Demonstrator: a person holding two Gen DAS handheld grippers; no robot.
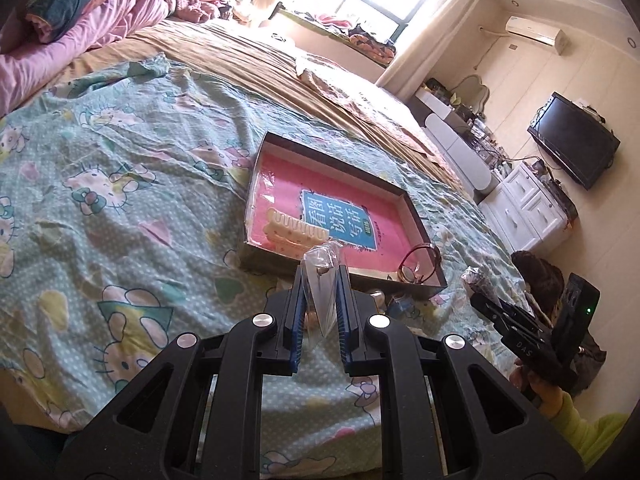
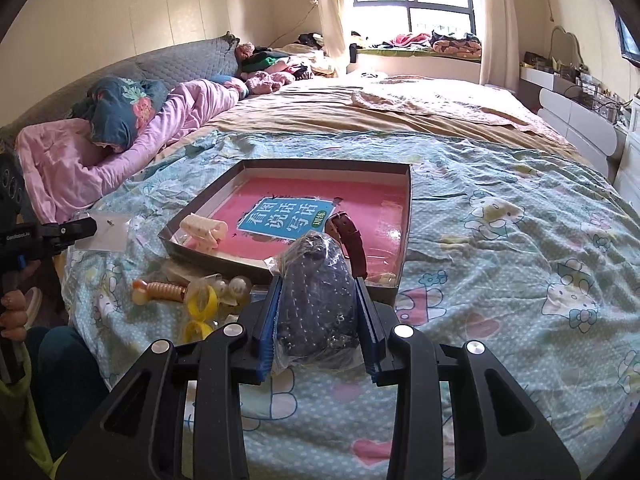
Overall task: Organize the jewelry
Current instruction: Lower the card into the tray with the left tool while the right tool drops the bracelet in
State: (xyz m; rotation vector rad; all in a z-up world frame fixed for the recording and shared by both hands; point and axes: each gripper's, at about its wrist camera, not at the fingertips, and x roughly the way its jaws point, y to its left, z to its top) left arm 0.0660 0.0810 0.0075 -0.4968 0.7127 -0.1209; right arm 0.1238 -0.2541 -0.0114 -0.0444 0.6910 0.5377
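Observation:
A shallow dark tray (image 1: 416,210) (image 2: 409,216) with a pink book cover as its floor lies on the bed. In it are a cream hair clip (image 1: 294,232) (image 2: 202,232) and a red-strapped watch (image 1: 418,266) (image 2: 352,240). My left gripper (image 1: 320,276) is shut on a small clear plastic bag (image 1: 322,280) (image 2: 105,230) with a tiny piece inside, held above the bed near the tray's near edge. My right gripper (image 2: 318,284) is shut on a clear bag of dark beaded jewelry (image 2: 316,304), just in front of the tray.
On the Hello Kitty sheet (image 2: 500,280) beside the tray lie a ribbed orange piece (image 2: 160,290), yellow rings (image 2: 204,304) and pearl-like beads (image 2: 234,288). Pink bedding (image 2: 120,148) lies at the far left. White drawers (image 1: 528,216) and a TV (image 1: 576,146) stand beyond the bed.

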